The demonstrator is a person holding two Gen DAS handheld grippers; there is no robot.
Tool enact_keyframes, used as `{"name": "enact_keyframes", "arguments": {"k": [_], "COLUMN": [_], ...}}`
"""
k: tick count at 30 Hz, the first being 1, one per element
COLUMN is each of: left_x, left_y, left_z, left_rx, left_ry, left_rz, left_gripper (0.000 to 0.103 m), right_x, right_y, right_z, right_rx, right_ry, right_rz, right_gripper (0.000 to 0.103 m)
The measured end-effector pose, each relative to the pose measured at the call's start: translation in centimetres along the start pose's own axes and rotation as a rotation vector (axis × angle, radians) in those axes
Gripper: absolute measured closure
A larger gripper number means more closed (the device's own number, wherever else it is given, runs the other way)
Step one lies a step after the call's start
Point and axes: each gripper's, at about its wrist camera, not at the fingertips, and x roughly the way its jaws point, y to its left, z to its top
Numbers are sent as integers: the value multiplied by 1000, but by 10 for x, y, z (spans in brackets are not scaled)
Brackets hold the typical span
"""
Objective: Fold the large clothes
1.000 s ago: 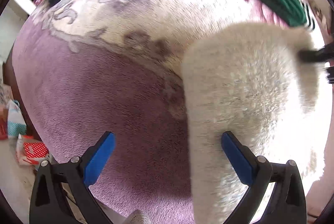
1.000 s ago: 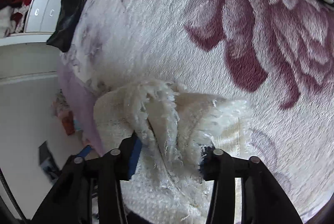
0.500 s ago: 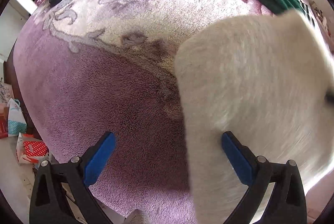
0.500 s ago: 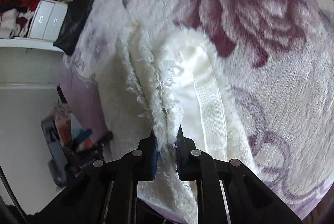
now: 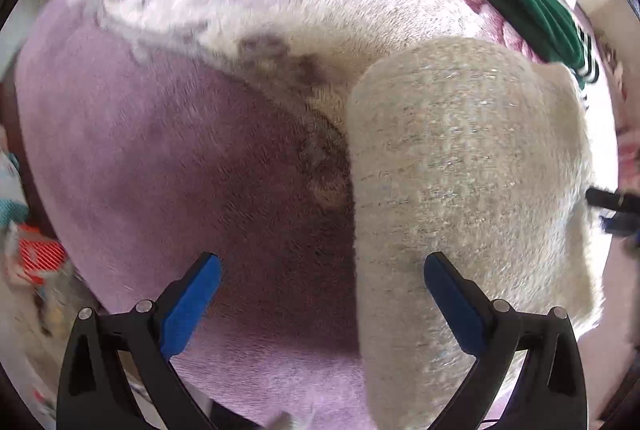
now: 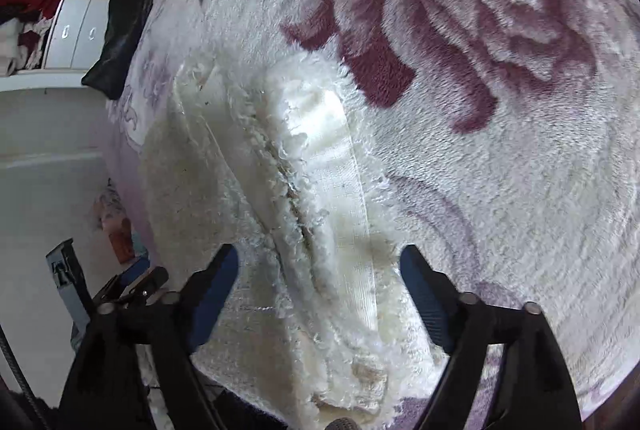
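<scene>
1. Now, floral blanket (image 6: 500, 149): fluffy white garment (image 6: 288, 213) lies folded on it, near its purple border.
2. My right gripper (image 6: 320, 286) just let go, jaws opening over the garment; fold laid.
3. Left gripper (image 5: 320, 294) spread, holding nothing.

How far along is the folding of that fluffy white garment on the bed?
Mostly done: the white fleece garment lies folded over itself on the floral blanket. The right gripper is opening, pads off the fabric; the left gripper is open. Left: tidying, perhaps another fold.
</scene>
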Motion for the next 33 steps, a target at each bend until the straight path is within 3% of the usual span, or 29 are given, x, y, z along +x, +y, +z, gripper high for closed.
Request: {"name": "enact_keyframes", "arguments": {"k": [2, 4, 7, 10, 11, 13, 14, 16, 18, 22, 26, 33], "left_x": [12, 23, 43, 56, 56, 47, 42, 33, 24, 2, -31, -84], "left_y": [7, 12, 17, 16, 14, 7, 2, -9, -16, -36, -69, -164], "left_z": [0, 2, 7, 13, 15, 20, 24, 31, 36, 51, 87, 199], "left_rx": [-61, -104, -153, -197, -192, -164, -148, -98, -80, -12, 68, 269], "left_ry": [26, 42, 72, 70, 48, -6, -16, -27, -16, -14, -26, -69], "left_rz": [-85, -190, -367, -490, -497, -515, -493, -454, -453, -446, -469, -511], "left_gripper": [0, 0, 0, 0, 1, 21, 26, 27, 28, 28, 28, 28], "right_x": [22, 46, 80, 86, 88, 93, 94, 91, 79, 50, 8, -84], "right_y": [-12, -23, -46, -50, -47, -40, -38, -36, -36, -33, -34, -52], "right_z": [4, 11, 21, 26, 26, 22, 19, 11, 3, -16, -20, 34], "right_rx": [-21, -68, -30, -33, -36, -21, 3, 44, 94, 153, 208, 289], "right_ry": [62, 119, 209, 208, 203, 199, 186, 160, 118, 52, -63, -279], "right_rz": [29, 58, 225, 313, 326, 362, 369, 411, 439, 504, 591, 683], "right_gripper": [10, 0, 0, 0, 0, 13, 18, 42, 49, 53, 53, 53]}}
